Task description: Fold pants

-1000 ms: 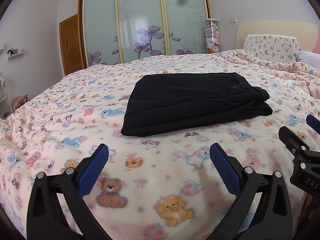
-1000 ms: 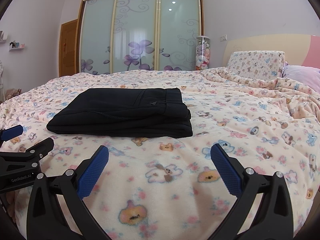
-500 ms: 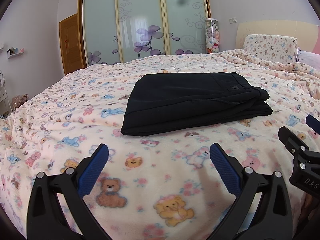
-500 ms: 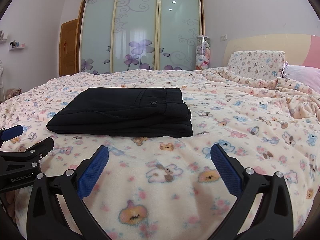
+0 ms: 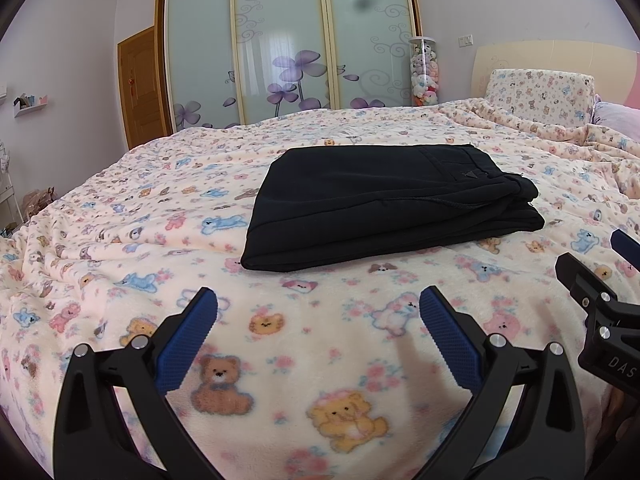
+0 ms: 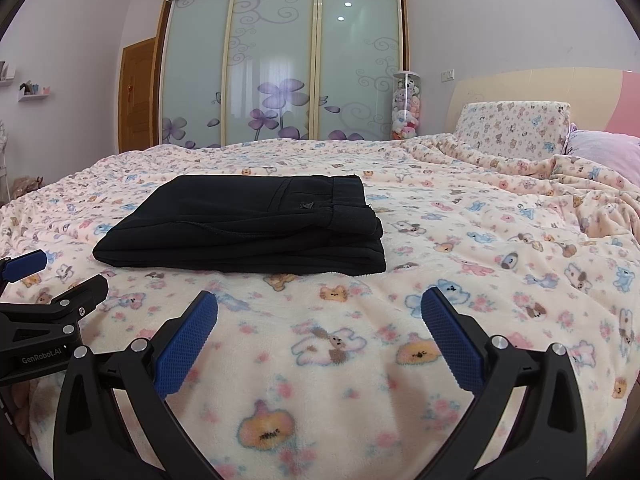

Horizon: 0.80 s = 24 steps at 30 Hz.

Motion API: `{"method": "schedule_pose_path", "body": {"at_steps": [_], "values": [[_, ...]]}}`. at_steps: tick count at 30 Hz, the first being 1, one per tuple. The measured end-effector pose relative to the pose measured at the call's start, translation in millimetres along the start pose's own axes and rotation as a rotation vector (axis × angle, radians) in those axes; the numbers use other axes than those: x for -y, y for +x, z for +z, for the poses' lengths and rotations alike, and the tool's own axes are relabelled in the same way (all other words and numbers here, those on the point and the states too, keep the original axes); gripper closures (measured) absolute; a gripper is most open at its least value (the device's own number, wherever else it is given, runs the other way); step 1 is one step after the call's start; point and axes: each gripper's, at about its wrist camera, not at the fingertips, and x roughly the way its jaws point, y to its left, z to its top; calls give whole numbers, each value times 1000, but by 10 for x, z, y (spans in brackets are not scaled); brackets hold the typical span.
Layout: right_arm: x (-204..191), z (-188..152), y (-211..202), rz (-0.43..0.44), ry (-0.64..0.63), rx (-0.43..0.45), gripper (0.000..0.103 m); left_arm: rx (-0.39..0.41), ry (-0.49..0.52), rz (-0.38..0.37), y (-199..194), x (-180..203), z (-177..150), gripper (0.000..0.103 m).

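Black folded pants (image 5: 384,204) (image 6: 248,224): flat stacked rectangle, centre frame, on fleecy cream bear-print bed blanket (image 5: 280,340) (image 6: 460,248). Long axis left-right; waistband end toward right, smooth rounded fold toward left. Matte soft knit, layered edges at right. Left gripper (image 5: 318,322), right gripper (image 6: 319,324): low in frame, jaws wide, empty, blue textured pads, well short of pants.

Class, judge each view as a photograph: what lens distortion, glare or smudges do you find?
Left wrist view: fisheye bends the wardrobe frame, a dark smudge sits high on its glass; right wrist view: same bowing, two ceiling lights glare on the wardrobe, black pants lose fold detail.
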Motion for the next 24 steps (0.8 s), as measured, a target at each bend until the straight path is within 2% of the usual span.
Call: {"method": "schedule_pose_path", "body": {"at_steps": [24], "values": [[3, 1, 7, 1, -1, -2, 1, 1, -4, 4, -4, 17, -4, 2]]}}
